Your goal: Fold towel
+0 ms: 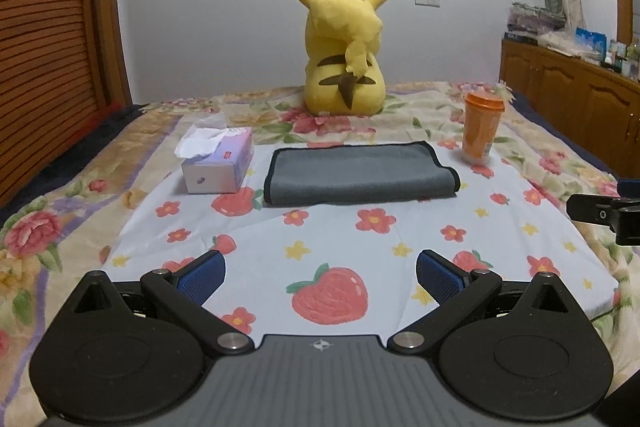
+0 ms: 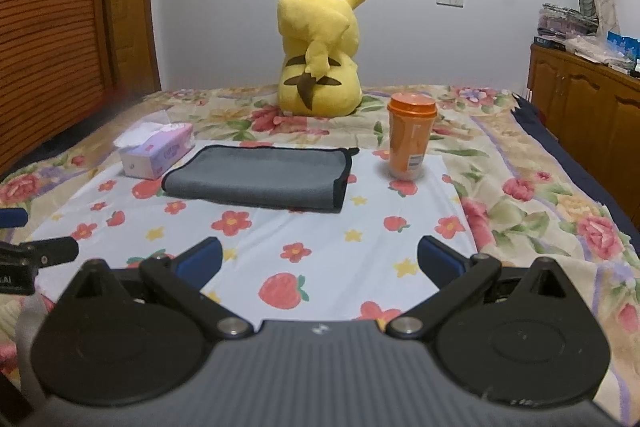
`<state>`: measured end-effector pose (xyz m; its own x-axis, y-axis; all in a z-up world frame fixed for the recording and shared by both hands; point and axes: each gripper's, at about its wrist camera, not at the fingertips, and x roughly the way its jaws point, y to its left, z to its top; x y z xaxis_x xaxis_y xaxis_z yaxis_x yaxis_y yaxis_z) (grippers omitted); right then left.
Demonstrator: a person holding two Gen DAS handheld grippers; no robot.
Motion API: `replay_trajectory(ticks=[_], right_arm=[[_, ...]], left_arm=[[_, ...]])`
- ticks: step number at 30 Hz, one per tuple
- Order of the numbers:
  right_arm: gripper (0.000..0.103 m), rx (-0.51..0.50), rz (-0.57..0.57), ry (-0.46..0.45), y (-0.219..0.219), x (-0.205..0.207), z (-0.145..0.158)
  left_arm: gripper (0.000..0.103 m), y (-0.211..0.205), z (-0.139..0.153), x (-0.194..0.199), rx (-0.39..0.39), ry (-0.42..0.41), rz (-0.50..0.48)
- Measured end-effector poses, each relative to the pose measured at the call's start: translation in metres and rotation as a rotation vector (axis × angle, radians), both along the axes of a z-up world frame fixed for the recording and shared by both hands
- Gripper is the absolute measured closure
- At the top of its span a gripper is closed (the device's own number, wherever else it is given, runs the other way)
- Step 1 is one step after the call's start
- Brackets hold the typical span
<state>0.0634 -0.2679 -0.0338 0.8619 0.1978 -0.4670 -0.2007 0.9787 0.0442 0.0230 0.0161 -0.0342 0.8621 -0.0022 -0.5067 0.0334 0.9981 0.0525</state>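
The grey towel lies folded into a flat oblong on the light printed cloth, its long axis running left to right across both views, with the rounded fold toward the cameras and the black-trimmed edges at the back and at the ends. It sits between a tissue box just off its left end and an orange lidded cup standing upright off its right end, touching neither. The cloth, patterned with strawberries and flowers, is spread over a floral bed cover, and a yellow plush toy sits at the far edge of the bed with its back to the cameras, before a plain white wall. Slatted wooden doors stand to the left, and a wooden cabinet with clutter on top stands to the right. The left gripper hovers low over the near part of the cloth, level and aimed at the towel, its blue-padded fingers spread wide and holding nothing. The right gripper is beside it in the same pose, fingers likewise spread apart and empty, well short of the towel.
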Motion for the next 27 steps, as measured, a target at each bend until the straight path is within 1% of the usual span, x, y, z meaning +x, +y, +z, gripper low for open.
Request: replay_trajectory(ticks=[9,17,27], right_arm=[[0.0,0.013,-0.009,-0.041,-0.003,-0.006,0.003],[0.0,0.023,-0.016,-0.084,-0.004,-0.009,0.007],[0.0,0.028,-0.018,-0.127,-0.005,-0.015,0.011]], left_arm=[[0.0,0.001,0.006,-0.005,-0.003,-0.055,0.0],[0.0,-0.002,0.013,-0.014,0.022,-0.142,-0.018],[0.0,-0.002,0.016,-0.018,0.022,-0.174,-0.019]])
